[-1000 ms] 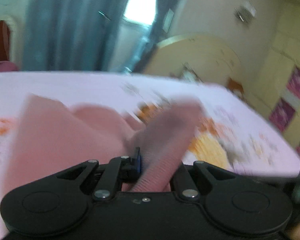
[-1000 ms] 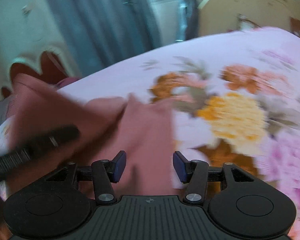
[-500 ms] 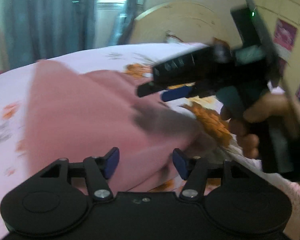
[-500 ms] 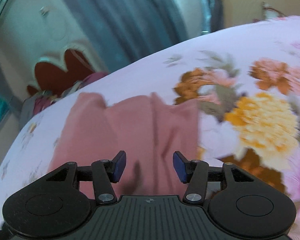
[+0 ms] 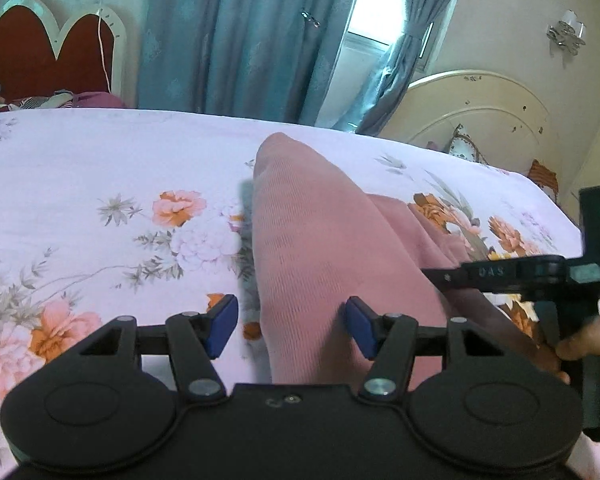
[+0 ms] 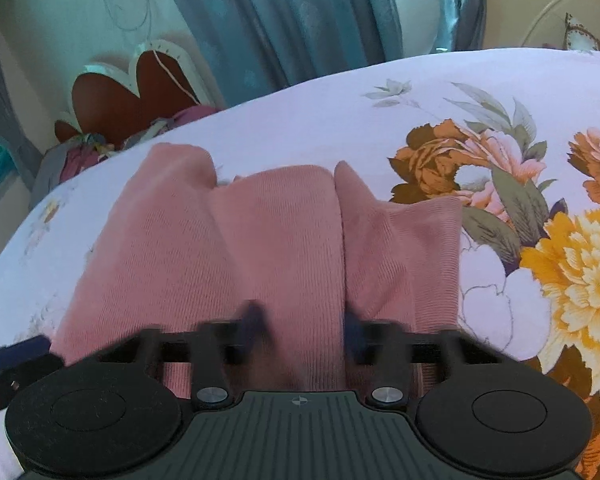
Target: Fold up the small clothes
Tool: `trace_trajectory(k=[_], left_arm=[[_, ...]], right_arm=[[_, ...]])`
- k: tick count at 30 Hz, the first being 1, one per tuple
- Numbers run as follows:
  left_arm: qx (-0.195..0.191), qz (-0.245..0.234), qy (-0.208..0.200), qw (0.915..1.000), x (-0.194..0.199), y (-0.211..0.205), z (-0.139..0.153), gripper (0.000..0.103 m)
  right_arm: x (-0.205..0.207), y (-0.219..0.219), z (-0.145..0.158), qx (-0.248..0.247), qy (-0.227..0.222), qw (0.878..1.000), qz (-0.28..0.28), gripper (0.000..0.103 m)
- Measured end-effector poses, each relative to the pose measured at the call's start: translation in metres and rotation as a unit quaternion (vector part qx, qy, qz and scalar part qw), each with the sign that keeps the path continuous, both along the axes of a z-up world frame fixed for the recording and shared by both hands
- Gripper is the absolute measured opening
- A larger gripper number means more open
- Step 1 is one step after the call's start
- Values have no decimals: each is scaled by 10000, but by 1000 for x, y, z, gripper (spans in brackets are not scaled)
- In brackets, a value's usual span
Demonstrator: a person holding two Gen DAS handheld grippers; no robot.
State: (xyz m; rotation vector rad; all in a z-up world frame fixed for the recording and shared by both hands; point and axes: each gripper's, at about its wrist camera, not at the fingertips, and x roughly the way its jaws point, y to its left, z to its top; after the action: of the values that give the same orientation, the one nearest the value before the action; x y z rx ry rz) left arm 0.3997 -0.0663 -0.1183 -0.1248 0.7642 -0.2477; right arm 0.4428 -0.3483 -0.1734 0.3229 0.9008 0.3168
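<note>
A pink ribbed garment lies rumpled in long folds on the floral bedsheet. My left gripper is open above its near left edge, and one raised fold runs up between the blue pads without touching them. In the right wrist view the same garment fills the middle. My right gripper hovers low over it with its jaws closing and blurred, a fold of cloth between them. From the left wrist view the right gripper reaches in from the right edge, held by a hand.
The sheet stretches far to the right and back. A red heart-shaped headboard and teal curtains stand behind the bed. A cream arched headboard is at the back right. Bundled clothes lie by the far left edge.
My left gripper let go of the pink fold, opened, and swung left. The right gripper came down over the garment's middle, and its jaws have begun to narrow.
</note>
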Motion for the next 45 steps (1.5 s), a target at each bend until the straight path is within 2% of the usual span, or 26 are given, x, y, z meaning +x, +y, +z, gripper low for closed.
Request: trace_trajectory(k=[1, 4, 9, 11, 13, 15, 16, 18, 22, 24, 25, 26, 28, 31, 33, 34, 35, 36, 38, 44, 45], left_arm=[[-11, -12, -8, 10000, 0, 0, 0, 60], [13, -92, -30, 10000, 2, -2, 0, 60], [-41, -203, -50, 9998, 13, -10, -2, 60], [-123, -279, -64, 9995, 16, -14, -2, 61], [-128, -375, -43, 9992, 18, -21, -4, 64], [-72, -417, 43, 9991, 20, -26, -10, 66], [-72, -433, 107, 9990, 20, -27, -14, 67], [-74, -468, 124, 9988, 18, -26, -16, 69], [48, -607, 250, 9978, 14, -21, -19, 71], [49, -649, 300, 9974, 11, -18, -19, 71], [58, -673, 326, 9972, 9, -18, -19, 71], [55, -693, 350, 9970, 7, -18, -20, 71], [20, -739, 446, 9963, 4, -16, -22, 71], [37, -804, 553, 9952, -4, -14, -26, 71], [71, -836, 618, 9946, -10, -13, -29, 71], [73, -838, 666, 9942, -12, -12, -30, 71], [61, -829, 694, 9941, -14, -12, -32, 71], [48, -814, 710, 9941, -15, -11, -32, 71], [55, -804, 714, 9942, -18, -12, -32, 71], [9, -829, 780, 9935, -24, -15, -29, 69], [-18, -845, 793, 9933, -25, -17, -29, 69]], right_arm=[[-1, -2, 1, 33, 4, 10000, -2, 15], [-6, -6, 6, 110, -61, 9999, -105, 12], [-29, -14, 36, -188, -740, 9961, -446, 11], [-38, -22, 42, -354, -867, 9940, -568, 11], [-42, -32, 34, -456, -733, 9935, -741, 11], [-41, -43, 16, -276, -273, 9947, -956, 8], [-42, -46, 12, -266, -208, 9942, -1024, 8], [-47, -50, 9, -301, -185, 9928, -1145, 8], [-53, -53, 17, -74, -154, 9953, -951, 9], [-61, -58, 22, 23, -79, 9954, -952, 12], [-65, -60, 23, 53, -30, 9953, -964, 21], [-68, -61, 24, 73, 31, 9952, -977, 38], [-81, -61, 25, 117, 86, 9949, -1000, 52], [-101, -58, 29, 41, 43, 9962, -868, 51], [-113, -53, 30, 100, 111, 9973, -721, 48], [-116, -50, 29, 102, 138, 9977, -652, 35], [-119, -46, 28, 53, 175, 9982, -576, 26], [-122, -42, 26, -90, 207, 9983, -536, 24], [-123, -40, 19, -241, 326, 9980, -486, 14], [-134, -43, 25, -526, 199, 9962, -658, 8], [-134, -44, 19, -533, 323, 9958, -673, 8]])
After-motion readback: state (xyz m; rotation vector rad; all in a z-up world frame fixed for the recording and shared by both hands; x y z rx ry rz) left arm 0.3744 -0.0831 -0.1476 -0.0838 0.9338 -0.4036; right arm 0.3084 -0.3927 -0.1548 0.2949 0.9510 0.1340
